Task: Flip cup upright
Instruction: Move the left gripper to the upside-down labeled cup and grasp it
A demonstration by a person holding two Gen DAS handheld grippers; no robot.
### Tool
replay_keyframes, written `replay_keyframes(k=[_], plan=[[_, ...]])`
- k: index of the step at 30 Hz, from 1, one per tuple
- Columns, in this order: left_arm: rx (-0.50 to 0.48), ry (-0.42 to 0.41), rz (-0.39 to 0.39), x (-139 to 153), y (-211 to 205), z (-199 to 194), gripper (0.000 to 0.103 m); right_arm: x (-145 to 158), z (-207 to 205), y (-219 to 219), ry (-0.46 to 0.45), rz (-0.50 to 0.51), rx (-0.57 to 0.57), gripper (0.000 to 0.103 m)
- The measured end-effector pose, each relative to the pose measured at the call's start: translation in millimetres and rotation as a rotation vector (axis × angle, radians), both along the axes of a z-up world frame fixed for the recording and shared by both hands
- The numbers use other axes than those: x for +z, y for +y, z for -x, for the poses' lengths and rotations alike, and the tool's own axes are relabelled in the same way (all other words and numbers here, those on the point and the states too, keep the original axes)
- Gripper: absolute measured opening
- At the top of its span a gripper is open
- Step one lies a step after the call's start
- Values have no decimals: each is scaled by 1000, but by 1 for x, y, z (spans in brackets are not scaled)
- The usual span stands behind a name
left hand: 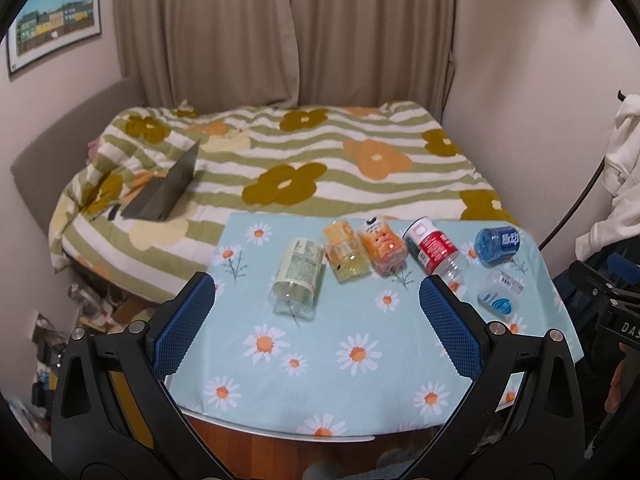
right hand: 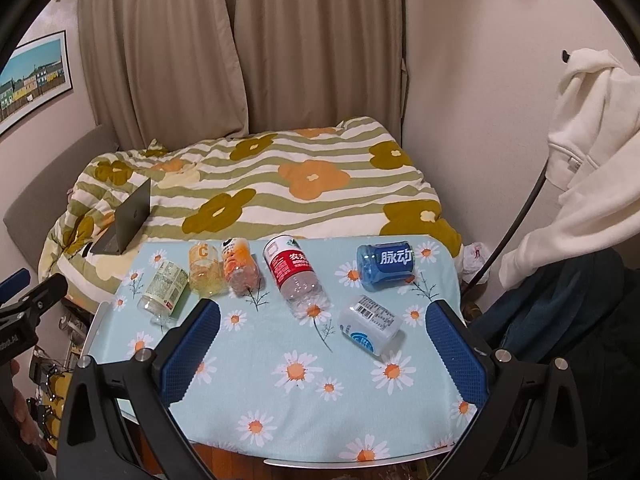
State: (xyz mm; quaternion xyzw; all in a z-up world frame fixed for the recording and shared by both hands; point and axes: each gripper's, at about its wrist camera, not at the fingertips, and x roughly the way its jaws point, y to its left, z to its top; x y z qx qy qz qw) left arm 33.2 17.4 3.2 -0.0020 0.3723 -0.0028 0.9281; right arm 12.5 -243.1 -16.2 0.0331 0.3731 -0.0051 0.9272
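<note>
Six cut plastic bottle cups lie on their sides on the daisy-patterned surface [right hand: 280,408]. Both hand-held grippers, left [left hand: 316,320] and right [right hand: 324,344], hover released; nothing is grasped yet. Next, I think, the right one must reach the near white-labelled clear cup [right hand: 370,326].

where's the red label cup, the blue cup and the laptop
red label cup [right hand: 289,265], right wrist view, on its red label
blue cup [right hand: 386,265], right wrist view, on the white lettering of its side
laptop [left hand: 176,178], left wrist view, on the back of its open lid
</note>
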Motion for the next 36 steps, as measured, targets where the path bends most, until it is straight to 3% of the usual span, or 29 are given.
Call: replay_keyframes(k=[9,23,30,36], plan=[[-52,123,2,-39,38,-52,103,-23,-23,25,62,-28,-39,103],[-183,349,34,-149,51,-158,103,-81,-71,58,182,-27,-152,103],[-195,434,55,-187,49,-180,103,-97,-92,64,206,13,-161,103],[-178,488,77,-208,50,-189,95,-115,-106,66,248,15,-154,103]])
